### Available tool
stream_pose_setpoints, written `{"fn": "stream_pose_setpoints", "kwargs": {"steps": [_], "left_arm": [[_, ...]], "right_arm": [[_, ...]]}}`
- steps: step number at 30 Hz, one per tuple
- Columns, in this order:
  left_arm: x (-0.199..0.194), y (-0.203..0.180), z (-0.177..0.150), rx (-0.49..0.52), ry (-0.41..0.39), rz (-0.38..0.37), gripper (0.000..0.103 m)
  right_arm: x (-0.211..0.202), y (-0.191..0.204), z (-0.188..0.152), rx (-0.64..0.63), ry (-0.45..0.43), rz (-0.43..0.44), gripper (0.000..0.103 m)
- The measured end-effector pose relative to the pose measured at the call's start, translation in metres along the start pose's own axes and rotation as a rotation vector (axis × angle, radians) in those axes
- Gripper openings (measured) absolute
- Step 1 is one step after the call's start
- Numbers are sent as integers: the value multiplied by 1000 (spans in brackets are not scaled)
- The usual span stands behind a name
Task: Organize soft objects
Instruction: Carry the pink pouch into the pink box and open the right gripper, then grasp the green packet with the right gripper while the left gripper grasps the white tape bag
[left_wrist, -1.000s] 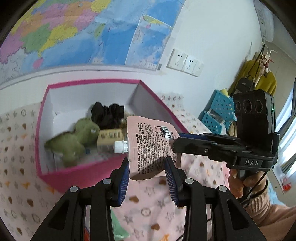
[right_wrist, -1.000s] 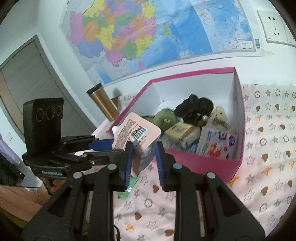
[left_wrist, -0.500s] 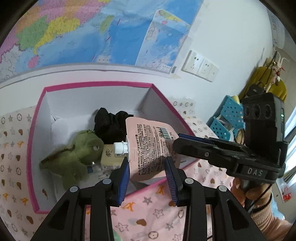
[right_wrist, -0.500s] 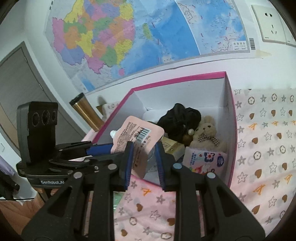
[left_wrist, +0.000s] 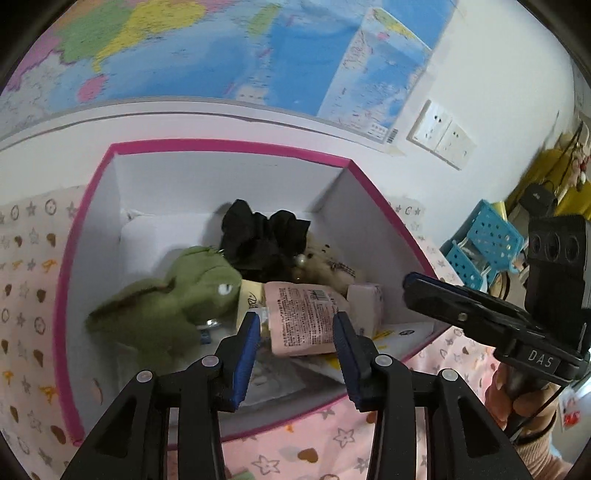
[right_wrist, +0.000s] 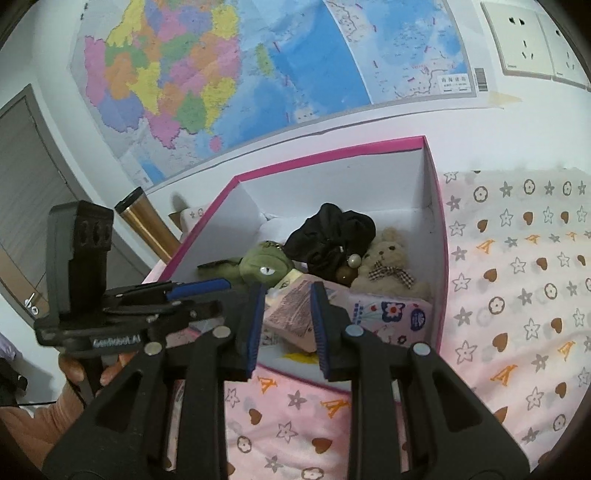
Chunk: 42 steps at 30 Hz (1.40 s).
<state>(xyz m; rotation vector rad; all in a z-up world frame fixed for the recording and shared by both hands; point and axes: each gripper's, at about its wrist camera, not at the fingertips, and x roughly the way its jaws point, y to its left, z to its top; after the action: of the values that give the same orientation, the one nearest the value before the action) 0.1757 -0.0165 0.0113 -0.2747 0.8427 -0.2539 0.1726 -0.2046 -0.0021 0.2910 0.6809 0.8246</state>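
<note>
Both hand-held grippers, left and right, spread, flank the pink pouch inside the box.

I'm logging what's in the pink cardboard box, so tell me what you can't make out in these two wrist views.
Pink spouted pouch: its print is too small in both views; its cap sits partly behind a left gripper finger.
Beige teddy bear: in the left view, mostly behind the black fabric scrunchie.
Cream tube: mostly covered by the green plush dinosaur and the pouch.
Pink cardboard box: front floor blocked by the fingers.
</note>
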Motion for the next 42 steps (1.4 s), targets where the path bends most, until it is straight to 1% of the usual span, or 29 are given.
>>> {"fn": "stream_pose_setpoints", "kwargs": {"steps": [4,7,9,10,11,12,15,18,20,26,30,31,34,38,40,41,42], "left_arm": [[-18,7,-9,5,-50,10,42],[-38,12,-22,16,-88,17,43],[-51,15,-32,25,-112,37,44],[-59,17,-39,29,-124,46,45],[-67,19,-45,33,-148,53,49],[-74,21,-48,35,-160,58,49],[-89,28,-63,28,-165,82,49],[-96,37,-81,8,-150,103,49],[-94,44,-95,-7,-121,123,49],[-91,59,-119,-57,-70,154,50],[-87,71,-137,-95,-32,161,50],[-85,73,-141,-111,-54,127,51],[-80,80,-151,-134,-20,129,51],[-72,82,-160,-150,12,130,51],[-72,80,-161,-146,10,130,51],[-72,79,-161,-143,11,122,51],[-72,79,-161,-141,11,117,51]], "right_arm": [[-9,9,-9,-25,-3,12,34],[-15,17,-18,-40,-3,40,35],[-18,23,-24,-53,-1,63,38],[-20,28,-28,-62,2,79,39],[-21,31,-32,-70,6,90,40],[-23,37,-37,-83,11,105,40],[-21,48,-50,-106,37,145,42],[-14,55,-64,-110,76,177,43],[-6,57,-72,-103,104,194,43],[25,61,-100,-78,207,222,43],[47,67,-114,-73,271,235,43],[54,69,-117,-73,287,237,43],[67,74,-122,-76,312,236,43],[79,77,-123,-69,321,228,44],[83,77,-124,-65,323,223,46],[85,77,-123,-65,323,222,49],[86,78,-123,-65,321,220,50]]}}
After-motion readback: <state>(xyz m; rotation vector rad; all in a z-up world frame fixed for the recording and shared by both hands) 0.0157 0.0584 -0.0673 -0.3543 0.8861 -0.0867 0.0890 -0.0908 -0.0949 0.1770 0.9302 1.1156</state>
